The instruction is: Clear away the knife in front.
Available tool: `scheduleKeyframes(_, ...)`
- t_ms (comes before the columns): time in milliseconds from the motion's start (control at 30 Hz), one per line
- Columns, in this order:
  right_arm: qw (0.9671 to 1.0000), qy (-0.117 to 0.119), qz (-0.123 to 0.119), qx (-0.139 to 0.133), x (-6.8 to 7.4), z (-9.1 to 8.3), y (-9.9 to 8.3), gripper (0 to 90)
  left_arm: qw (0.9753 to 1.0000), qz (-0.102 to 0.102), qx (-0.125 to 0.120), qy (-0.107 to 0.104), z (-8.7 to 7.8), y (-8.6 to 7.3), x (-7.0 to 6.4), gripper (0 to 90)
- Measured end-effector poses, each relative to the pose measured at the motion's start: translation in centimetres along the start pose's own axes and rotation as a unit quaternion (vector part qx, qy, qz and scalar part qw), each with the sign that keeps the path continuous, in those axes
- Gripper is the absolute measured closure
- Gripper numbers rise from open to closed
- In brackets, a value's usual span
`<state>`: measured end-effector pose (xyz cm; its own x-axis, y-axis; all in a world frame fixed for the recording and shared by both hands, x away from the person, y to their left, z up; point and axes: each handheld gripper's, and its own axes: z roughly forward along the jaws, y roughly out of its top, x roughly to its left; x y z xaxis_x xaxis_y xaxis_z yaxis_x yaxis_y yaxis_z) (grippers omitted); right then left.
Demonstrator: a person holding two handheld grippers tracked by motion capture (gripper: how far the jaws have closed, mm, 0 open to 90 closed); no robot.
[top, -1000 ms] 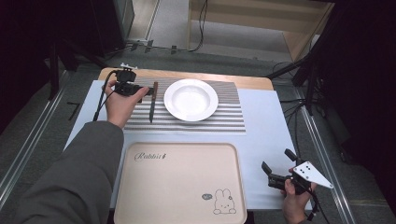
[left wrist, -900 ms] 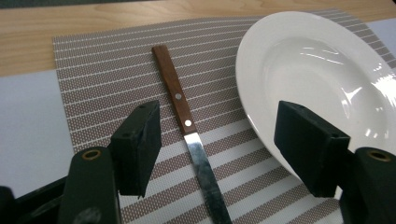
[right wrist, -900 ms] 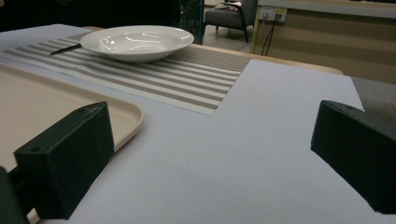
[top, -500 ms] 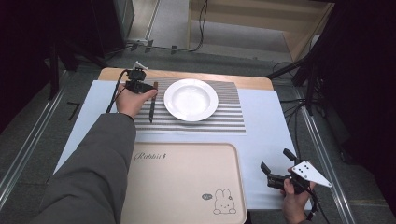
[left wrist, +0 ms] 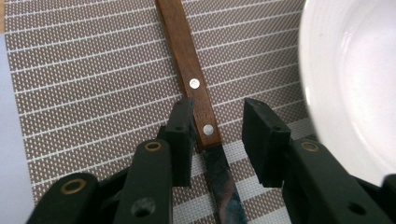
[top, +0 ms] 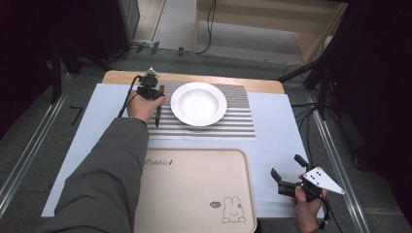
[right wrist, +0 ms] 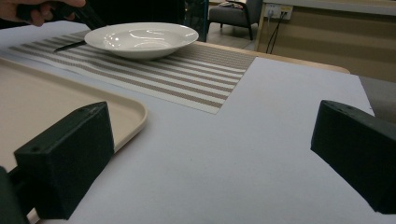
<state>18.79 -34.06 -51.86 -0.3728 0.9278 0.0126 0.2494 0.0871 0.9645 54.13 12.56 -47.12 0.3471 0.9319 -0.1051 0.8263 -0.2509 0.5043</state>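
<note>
The bench (top: 277,131) carries a white sheet, and on it, largest first, a beige tray (top: 194,189) lies at the near edge with a rabbit drawing in its near right corner. Beyond the tray a brown striped mat (top: 233,121) lies toward the far edge, and a white plate (top: 198,103) sits on the middle of the mat. Just beside the plate's left rim a knife (left wrist: 196,93) with a wooden handle and two rivets lies flat on the mat, its handle toward the far edge and its steel blade toward the near edge. The left tool (left wrist: 217,128) is over the knife near the far left corner of the mat, its jaws apart and straddling the spot where handle meets blade; one jaw looks to be against the handle's side, the other stands clear of it. The right tool (top: 286,178) is held at the near right corner of the bench, beside the tray, with its jaws spread wide and nothing between them.
</note>
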Motion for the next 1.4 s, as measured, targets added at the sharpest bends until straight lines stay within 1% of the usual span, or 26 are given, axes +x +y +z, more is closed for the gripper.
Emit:
scheduleKeyframes(33,1.0,0.0,0.0,0.0,0.0,0.0,0.0,0.0,1.0,0.006,0.003,0.005,0.3,-0.1,-0.1,67.1)
scheduleKeyframes(100,1.0,0.0,0.0,0.0,0.0,0.0,0.0,0.0,0.9998,0.007,0.013,0.015,0.6,-0.2,-0.1,68.0)
scheduleKeyframes(133,1.0,0.0,0.0,0.0,0.0,0.0,0.0,0.0,0.9998,0.007,0.013,0.015,0.6,-0.2,-0.1,68.5)
scheduleKeyframes(200,1.0,-0.001,0.0,0.0,0.0,0.0,0.0,0.0,0.9997,0.011,0.012,0.02,0.7,-0.3,-0.1,70.0)
scheduleKeyframes(233,1.0,0.0,0.0,0.0,0.0,0.0,0.0,0.0,0.9994,0.017,0.013,0.026,0.7,-0.3,-0.2,70.6)
scheduleKeyframes(267,1.0,0.0,0.0,0.0,0.0,0.0,0.0,0.0,0.9994,0.017,0.013,0.026,0.7,-0.3,-0.2,72.3)
scheduleKeyframes(300,1.0,-0.001,0.0,0.0,0.0,0.0,0.0,0.0,0.9991,0.024,0.01,0.035,0.8,-0.4,-0.3,73.7)
scheduleKeyframes(367,1.0,-0.001,0.0,0.0,0.0,0.0,0.0,0.0,0.9988,0.032,0.009,0.036,0.7,-0.4,-0.3,75.9)
scheduleKeyframes(433,1.0,-0.001,0.0,0.0,0.0,0.0,0.0,0.0,0.999,0.03,0.008,0.032,0.7,-0.4,-0.2,76.4)
scheduleKeyframes(500,1.0,-0.001,0.0,0.0,0.0,0.0,0.0,0.0,0.999,0.034,0.007,0.029,0.7,-0.5,-0.1,76.5)
scheduleKeyframes(600,1.0,-0.002,0.0,0.0,0.0,0.0,0.0,0.0,0.9993,0.028,-0.002,0.024,0.6,-0.5,0.1,76.6)
scheduleKeyframes(667,1.0,-0.001,0.0,-0.001,0.0,0.0,0.0,0.0,0.9994,0.027,-0.003,0.023,0.5,-0.5,0.1,76.7)
scheduleKeyframes(733,1.0,-0.001,0.001,-0.001,0.0,0.0,0.0,0.0,0.9995,0.027,-0.003,0.017,0.1,-0.4,0.0,76.7)
scheduleKeyframes(767,1.0,-0.001,0.001,-0.001,0.0,0.0,0.0,0.0,0.9995,0.027,-0.003,0.017,0.1,-0.4,0.0,76.7)
scheduleKeyframes(900,1.0,0.001,-0.001,-0.001,0.0,0.1,0.0,0.0,0.9995,0.029,0.0,0.01,-0.5,-0.4,0.1,76.7)
scheduleKeyframes(1000,1.0,0.001,-0.002,0.0,0.0,0.1,0.0,0.0,0.9996,0.026,-0.006,0.001,-1.4,-0.5,0.3,76.7)
scheduleKeyframes(1067,1.0,0.001,-0.002,0.0,0.0,0.1,0.0,0.0,0.9995,0.03,-0.007,0.0,-1.8,-0.6,0.3,76.7)
scheduleKeyframes(1100,1.0,0.001,-0.002,0.0,0.0,0.1,0.0,0.0,0.9996,0.028,-0.008,-0.004,-2.0,-0.6,0.3,76.7)
scheduleKeyframes(1233,1.0,0.0,-0.003,0.0,0.0,0.1,0.0,0.0,0.9993,0.036,-0.002,-0.001,-2.8,-0.9,0.1,76.7)
scheduleKeyframes(1300,1.0,0.001,-0.002,0.001,0.0,0.1,0.0,0.0,0.9993,0.036,-0.004,0.0,-3.3,-1.1,0.0,76.7)
scheduleKeyframes(1400,1.0,0.001,-0.004,0.001,0.0,0.1,0.0,0.0,0.9993,0.036,-0.007,-0.012,-4.1,-1.3,0.0,76.8)
